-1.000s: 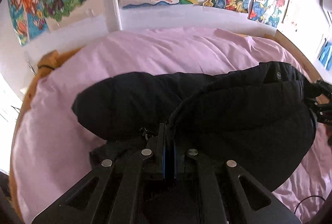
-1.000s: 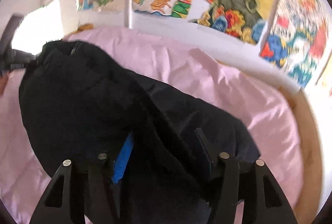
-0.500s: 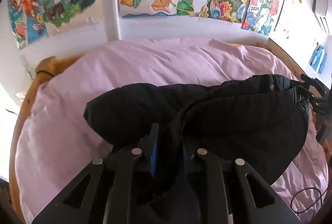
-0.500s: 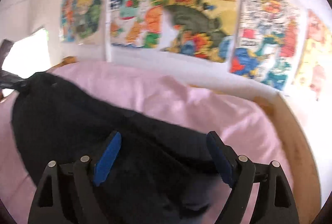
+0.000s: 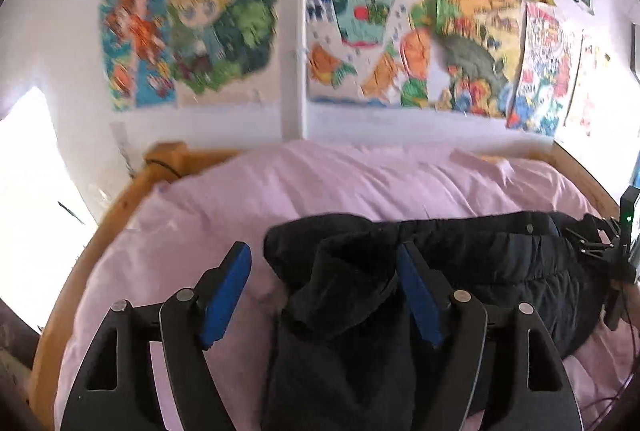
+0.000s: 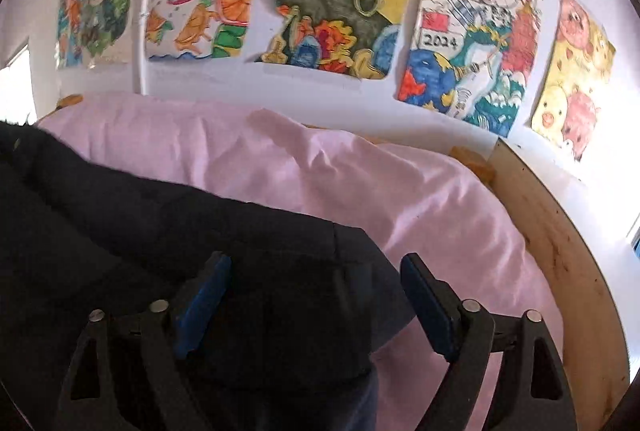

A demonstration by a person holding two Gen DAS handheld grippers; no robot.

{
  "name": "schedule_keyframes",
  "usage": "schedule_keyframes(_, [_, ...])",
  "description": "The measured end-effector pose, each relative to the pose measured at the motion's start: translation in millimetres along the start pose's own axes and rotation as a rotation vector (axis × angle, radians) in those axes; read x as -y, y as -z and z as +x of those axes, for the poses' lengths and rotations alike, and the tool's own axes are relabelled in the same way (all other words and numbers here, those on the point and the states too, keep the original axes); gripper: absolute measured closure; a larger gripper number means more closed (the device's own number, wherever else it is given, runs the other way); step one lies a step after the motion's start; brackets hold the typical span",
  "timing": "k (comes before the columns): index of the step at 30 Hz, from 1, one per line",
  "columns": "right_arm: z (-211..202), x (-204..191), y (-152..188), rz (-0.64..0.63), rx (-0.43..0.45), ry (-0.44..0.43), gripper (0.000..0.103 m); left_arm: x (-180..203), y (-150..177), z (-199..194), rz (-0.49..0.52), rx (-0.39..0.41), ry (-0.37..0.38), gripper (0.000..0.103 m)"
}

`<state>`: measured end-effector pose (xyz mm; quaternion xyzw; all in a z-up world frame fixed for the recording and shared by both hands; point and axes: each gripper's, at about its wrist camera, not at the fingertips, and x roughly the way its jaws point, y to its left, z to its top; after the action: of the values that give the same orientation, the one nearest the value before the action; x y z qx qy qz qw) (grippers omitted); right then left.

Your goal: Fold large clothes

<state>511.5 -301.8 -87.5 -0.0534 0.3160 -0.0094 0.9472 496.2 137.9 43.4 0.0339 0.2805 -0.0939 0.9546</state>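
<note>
R gripper (image 6: pixel 314 297) jaws opening, wide over black jacket (image 6: pixel 120 223) on pink sheet (image 6: pixel 320 171); pads clear of fabric. Drawings (image 6: pixel 328 3) on wall behind.

The left hand-held gripper (image 5: pixel 324 287) points forward and downward, its jaws opening; the blue pads (image 5: pixel 226 295) stand well apart and press on nothing, though dark cloth lies in the gap against the right-hand finger. The right hand-held gripper (image 6: pixel 316 305) is also tilted downward with its jaws opening wide, blue pads (image 6: pixel 202 311) clear of the cloth under them. At the right edge of the left wrist view, part of the right one shows.
</note>
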Motion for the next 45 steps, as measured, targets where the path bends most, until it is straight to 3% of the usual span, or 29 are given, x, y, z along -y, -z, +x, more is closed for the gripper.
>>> schedule_keyframes(2, [3.6,7.3,-0.8,0.050,-0.006,-0.013,0.012,6.1,5.4,-0.4,-0.016,0.030,-0.071,0.031])
schedule_keyframes(5, [-0.7,9.9,-0.5,0.078,0.010,-0.019,0.012,11.3,7.9,17.1,-0.026,0.026,-0.109,0.030])
schedule_keyframes(7, [-16.5,8.0,-0.4,0.076,0.077,0.013,0.012,12.8,8.2,39.7,-0.020,-0.001,-0.197,0.030])
schedule_keyframes(9, [-39.5,3.1,-0.3,0.072,0.157,0.060,0.011,7.3,13.8,52.4,-0.058,0.002,-0.233,0.030])
schedule_keyframes(13, [-88.4,-12.1,5.7,0.037,0.314,0.135,0.011,-11.0,26.0,75.8,-0.196,-0.041,-0.189,0.029])
schedule_keyframes(15, [-118.4,-21.2,15.7,0.004,0.409,0.096,0.011,-15.1,27.2,77.2,-0.220,-0.047,-0.187,0.025])
schedule_keyframes(19, [-147.1,-48.9,32.1,-0.142,0.453,-0.029,0.010,-19.3,23.8,72.0,-0.224,-0.058,-0.170,0.025])
schedule_keyframes(23, [-118.2,-81.4,22.7,-0.205,0.372,-0.106,0.010,-14.3,22.2,58.5,-0.217,-0.032,-0.158,0.025])
schedule_keyframes(26, [-74.9,-90.2,8.7,-0.134,0.274,-0.114,0.010,-1.3,24.5,39.5,-0.170,0.021,-0.093,0.025])
schedule_keyframes(28, [-52.0,-86.0,2.4,-0.075,0.241,-0.101,0.010,12.3,28.4,19.0,-0.110,0.102,-0.095,0.025])
schedule_keyframes(31, [-39.4,-70.9,-2.5,0.051,0.248,-0.109,0.010,35.3,30.3,7.8,-0.038,0.170,-0.044,0.025])
schedule_keyframes(33, [-33.1,-66.8,-3.0,0.074,0.231,-0.097,0.010,51.6,25.6,28.3,0.009,0.104,-0.044,0.025])
schedule_keyframes(36, [-18.9,-69.6,-1.7,0.052,0.204,-0.081,0.010,66.3,25.9,71.8,0.057,0.021,-0.111,0.025])
schedule_keyframes(43, [39.6,-72.3,1.4,0.048,0.092,-0.082,0.007,76.2,37.4,135.8,0.116,0.001,-0.165,0.021])
schedule_keyframes(45, [49.5,-74.5,5.7,0.047,0.084,-0.085,0.007,70.3,41.3,151.3,0.095,-0.005,-0.145,0.021])
